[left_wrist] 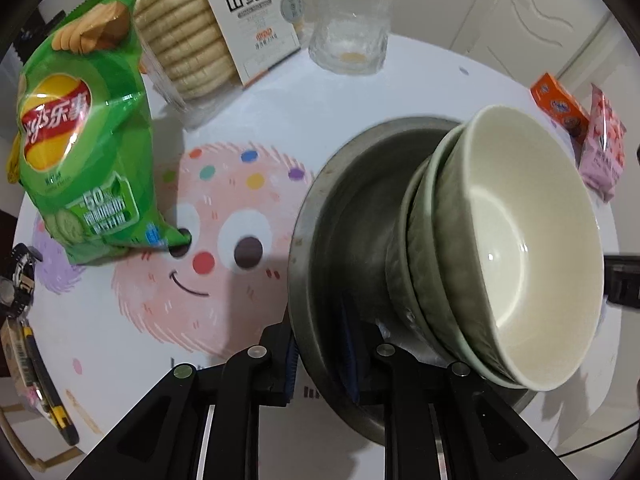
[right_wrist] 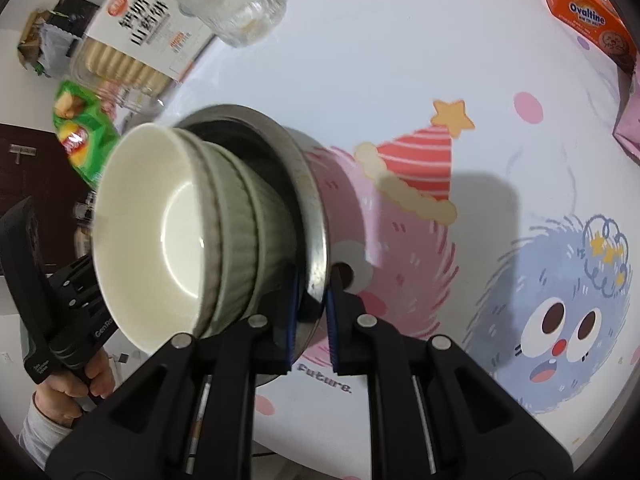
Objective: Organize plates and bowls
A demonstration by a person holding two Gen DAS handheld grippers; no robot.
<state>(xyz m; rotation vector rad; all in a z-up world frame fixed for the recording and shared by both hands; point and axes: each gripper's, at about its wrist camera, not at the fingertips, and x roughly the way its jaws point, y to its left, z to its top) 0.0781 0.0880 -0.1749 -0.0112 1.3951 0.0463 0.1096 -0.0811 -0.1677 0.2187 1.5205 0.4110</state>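
A steel plate (left_wrist: 320,240) carries a stack of grey-green bowls (left_wrist: 432,240) with a cream-white inside. Both grippers clamp the plate's rim from opposite sides and hold it above the table. My left gripper (left_wrist: 320,364) is shut on the rim, one pad inside and one outside. My right gripper (right_wrist: 312,316) is shut on the opposite rim of the plate (right_wrist: 316,216). The bowls (right_wrist: 224,232) appear to its left. The left gripper's body (right_wrist: 52,304) and a hand show at the far left.
On the cartoon-printed tablecloth (left_wrist: 224,240) lie a green chip bag (left_wrist: 84,136), a biscuit box (left_wrist: 224,28), a glass (left_wrist: 352,20), an orange Ovaltine box (right_wrist: 588,12) and a pink packet (left_wrist: 604,148). The table edge runs at the left.
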